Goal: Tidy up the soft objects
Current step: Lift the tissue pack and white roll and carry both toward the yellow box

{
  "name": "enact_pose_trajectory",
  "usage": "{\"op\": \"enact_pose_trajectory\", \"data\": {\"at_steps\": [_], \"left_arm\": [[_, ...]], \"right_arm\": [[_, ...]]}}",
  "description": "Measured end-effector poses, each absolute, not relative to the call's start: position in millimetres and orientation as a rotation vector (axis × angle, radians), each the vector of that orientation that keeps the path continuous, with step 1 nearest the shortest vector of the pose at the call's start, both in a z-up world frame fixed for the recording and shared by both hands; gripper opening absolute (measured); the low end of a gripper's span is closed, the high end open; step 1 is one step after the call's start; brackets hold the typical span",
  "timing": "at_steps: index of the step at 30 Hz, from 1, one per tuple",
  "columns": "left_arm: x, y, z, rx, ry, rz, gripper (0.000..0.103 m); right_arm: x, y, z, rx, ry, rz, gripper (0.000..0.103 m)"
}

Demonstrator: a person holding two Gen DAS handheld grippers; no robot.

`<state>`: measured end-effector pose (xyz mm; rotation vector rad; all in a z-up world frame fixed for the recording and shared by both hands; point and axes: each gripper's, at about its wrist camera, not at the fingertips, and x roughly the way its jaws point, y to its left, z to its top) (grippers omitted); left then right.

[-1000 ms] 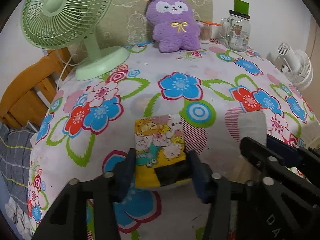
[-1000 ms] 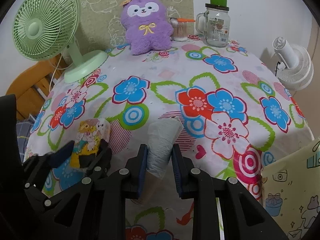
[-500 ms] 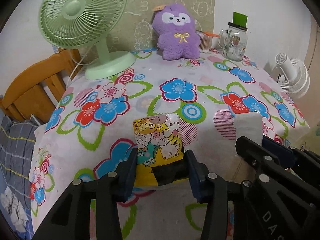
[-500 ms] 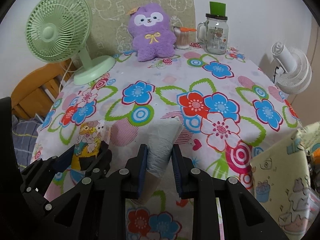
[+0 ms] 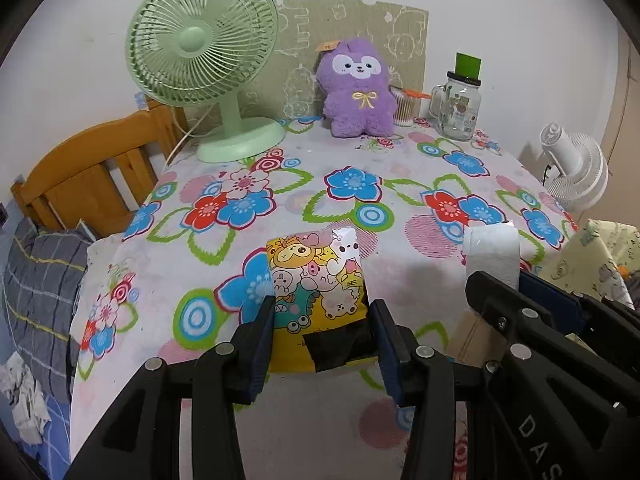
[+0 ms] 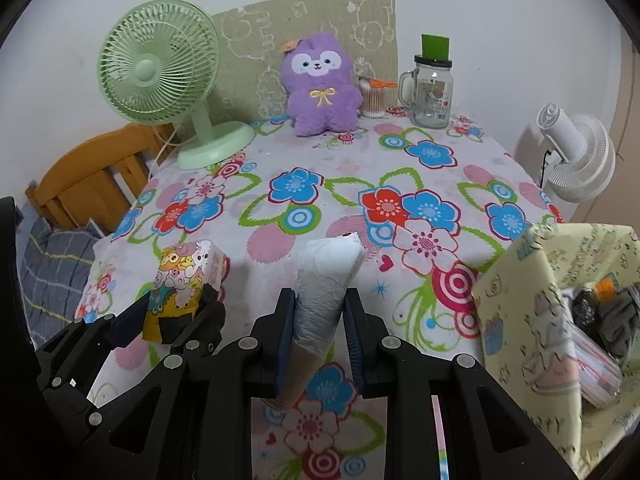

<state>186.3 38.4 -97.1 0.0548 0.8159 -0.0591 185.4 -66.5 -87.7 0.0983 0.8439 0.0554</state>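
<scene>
My left gripper [image 5: 323, 312] is shut on a yellow tissue pack with cartoon animals [image 5: 316, 280], held in the air above the near edge of the flowered table [image 5: 280, 184]. The same pack [image 6: 188, 276] shows at the left of the right wrist view. My right gripper [image 6: 319, 308] is shut on a pale grey plastic-wrapped tissue pack [image 6: 326, 280], also lifted over the near table edge; its top [image 5: 492, 252] appears right of the left gripper. A purple plush toy [image 5: 358, 90] sits upright at the table's far side.
A green desk fan [image 5: 204, 64] stands at the far left, a glass jar mug [image 5: 460, 108] and a cotton swab holder [image 6: 374, 98] at the far right. A wooden chair [image 5: 88, 172] is left of the table, a white fan [image 6: 576, 156] right. A pale yellow patterned box [image 6: 552, 304] stands near right.
Both grippers have pulled back and risen with their packs, so more of the table and the near edge now show. The yellow box has come into the right wrist view.
</scene>
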Motion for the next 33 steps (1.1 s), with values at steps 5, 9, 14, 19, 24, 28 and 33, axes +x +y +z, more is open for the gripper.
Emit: {"op": "enact_pose_trajectory", "data": {"at_steps": [5, 9, 14, 19, 24, 28, 33], "left_arm": [[167, 35, -92, 0.046, 0.800, -0.052, 0.047], [153, 33, -89, 0.039, 0.790, -0.046, 0.047], [137, 29, -84, 0.030, 0.773, -0.042, 0.047], [120, 23, -77, 0.036, 0.762, -0.044, 0.047], [104, 13, -65, 0.036, 0.737, -0.065, 0.047], [94, 5, -58, 0.045, 0.723, -0.065, 0.047], [82, -3, -49, 0.050, 0.710, -0.064, 0.047]], "right_arm": [[166, -70, -82, 0.091, 0.826, 0.065, 0.027], [152, -73, -78, 0.084, 0.815, 0.073, 0.027], [136, -77, -72, 0.072, 0.797, 0.087, 0.027], [122, -83, -64, 0.058, 0.785, 0.108, 0.027], [108, -93, -52, 0.046, 0.763, 0.136, 0.027], [98, -99, -44, 0.043, 0.748, 0.144, 0.027], [86, -106, -35, 0.040, 0.735, 0.152, 0.027]]}}
